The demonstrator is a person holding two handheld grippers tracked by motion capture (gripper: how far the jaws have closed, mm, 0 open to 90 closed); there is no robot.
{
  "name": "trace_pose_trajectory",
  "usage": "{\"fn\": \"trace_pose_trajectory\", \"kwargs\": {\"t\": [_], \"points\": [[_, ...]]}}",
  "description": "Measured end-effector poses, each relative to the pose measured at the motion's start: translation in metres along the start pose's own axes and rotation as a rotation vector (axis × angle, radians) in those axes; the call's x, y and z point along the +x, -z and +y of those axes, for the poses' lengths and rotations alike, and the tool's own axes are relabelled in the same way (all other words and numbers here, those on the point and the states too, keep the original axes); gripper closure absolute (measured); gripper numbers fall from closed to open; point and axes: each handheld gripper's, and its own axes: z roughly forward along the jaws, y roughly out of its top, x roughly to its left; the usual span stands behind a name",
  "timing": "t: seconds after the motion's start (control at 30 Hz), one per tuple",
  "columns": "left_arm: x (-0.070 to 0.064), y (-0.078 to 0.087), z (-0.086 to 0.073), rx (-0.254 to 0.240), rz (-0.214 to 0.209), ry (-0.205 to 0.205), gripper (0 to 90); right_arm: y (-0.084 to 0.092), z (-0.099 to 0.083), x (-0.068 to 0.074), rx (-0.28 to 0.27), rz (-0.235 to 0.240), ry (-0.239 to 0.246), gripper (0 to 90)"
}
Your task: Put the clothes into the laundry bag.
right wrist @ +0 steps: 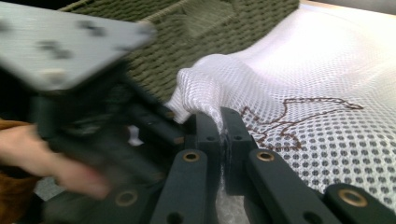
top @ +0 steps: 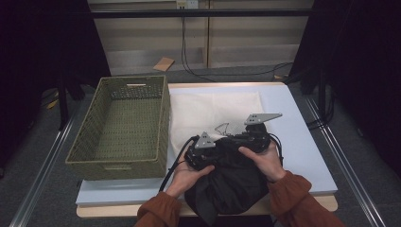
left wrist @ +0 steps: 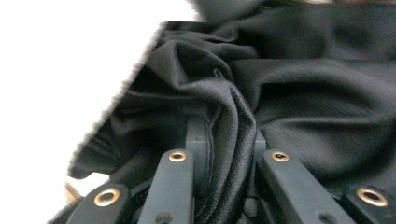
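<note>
The black garment [top: 227, 182] lies bunched at the near edge of the counter [top: 302, 156], partly hanging over it, just in front of the white mesh bag [top: 213, 113] that is spread flat further back. In the left gripper view a ridge of the dark cloth [left wrist: 233, 121] runs straight down between the left claw's [left wrist: 226, 144] jaws, which are clamped together on that fold. In the right gripper view the right claw [right wrist: 223, 135] is pinched shut on a raised edge of the mesh bag [right wrist: 299, 93], lifting it off the surface into a small peak; the brown stitched outline on the mesh sits just beside the grip. The woven green basket [top: 90, 146] stands empty at the left of the counter, well apart from the garment.

The step in hand looks like loading the garment into the bag: one claw holds the mouth, the other has the cloth. The next move likely calls for raising the bag's edge enough to open a gap, then feeding the gathered fold in without losing either grip.
</note>
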Motion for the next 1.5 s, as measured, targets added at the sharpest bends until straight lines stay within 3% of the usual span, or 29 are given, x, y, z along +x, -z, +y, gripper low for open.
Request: {"fn": "trace_pose_trajectory", "kwargs": {"t": [0.03,0.07,0.1,0.13,0.17,0.2,0.27,0.33,0.37,0.5,0.6,0.7,0.77,1.07,1.13,1.3,1.47,1.5], "points": [[0.004,-0.001,0.003,-0.005,0.035,0.006,80.2,0.002,0.002,0.003,-0.009,0.019,-0.001,88.1],[0.004,-0.001,0.003,-0.005,0.035,0.006,80.2,0.002,0.002,0.003,-0.009,0.019,-0.001,88.1],[0.011,-0.002,0.003,-0.044,0.035,0.042,80.2,0.004,0.005,0.006,-0.022,0.03,0.001,88.1],[0.011,-0.002,0.003,-0.044,0.035,0.042,80.4,0.004,0.005,0.006,-0.022,0.03,0.001,88.1],[0.02,-0.002,0.001,-0.061,0.044,0.071,80.4,0.004,0.007,0.009,-0.025,0.03,-0.002,88.1],[0.022,-0.001,0.001,-0.049,0.075,0.066,80.4,0.004,0.007,0.009,-0.02,0.024,0.003,88.1],[0.024,-0.001,0.0,-0.052,0.085,0.075,80.4,0.003,0.006,0.01,-0.016,0.024,0.003,88.1],[0.026,0.0,-0.002,-0.049,0.124,0.08,80.3,0.002,0.003,0.009,-0.008,0.025,-0.002,88.1],[0.03,-0.002,-0.004,-0.042,0.136,0.101,80.3,0.003,0.001,0.008,0.001,0.02,-0.002,88.0],[0.028,-0.004,-0.006,-0.016,0.142,0.081,79.6,0.005,-0.003,0.008,0.016,0.004,0.001,88.0],[0.029,-0.002,-0.009,-0.011,0.107,0.094,75.0,0.003,-0.011,0.005,0.033,0.007,-0.004,87.9],[0.023,0.006,-0.015,-0.037,0.067,0.048,66.7,0.002,-0.017,0.001,0.038,0.016,0.0,87.7],[0.02,0.011,-0.017,-0.05,0.052,0.061,59.3,0.003,-0.018,-0.001,0.038,0.011,-0.007,87.7],[0.007,0.041,-0.017,-0.072,0.027,0.034,35.9,0.001,-0.021,-0.006,0.038,0.006,-0.016,87.7],[0.0,0.052,-0.018,-0.098,0.012,0.027,31.8,0.001,-0.021,-0.006,0.04,0.004,-0.014,87.7],[-0.01,0.06,-0.017,-0.117,-0.011,0.008,28.1,0.0,-0.022,-0.007,0.043,0.008,-0.011,87.7],[-0.024,0.056,-0.015,-0.102,-0.033,-0.017,23.2,0.0,-0.022,-0.008,0.042,0.007,-0.013,87.6],[-0.029,0.053,-0.013,-0.095,-0.056,-0.035,22.7,0.0,-0.022,-0.008,0.041,0.008,-0.014,87.6]]}}
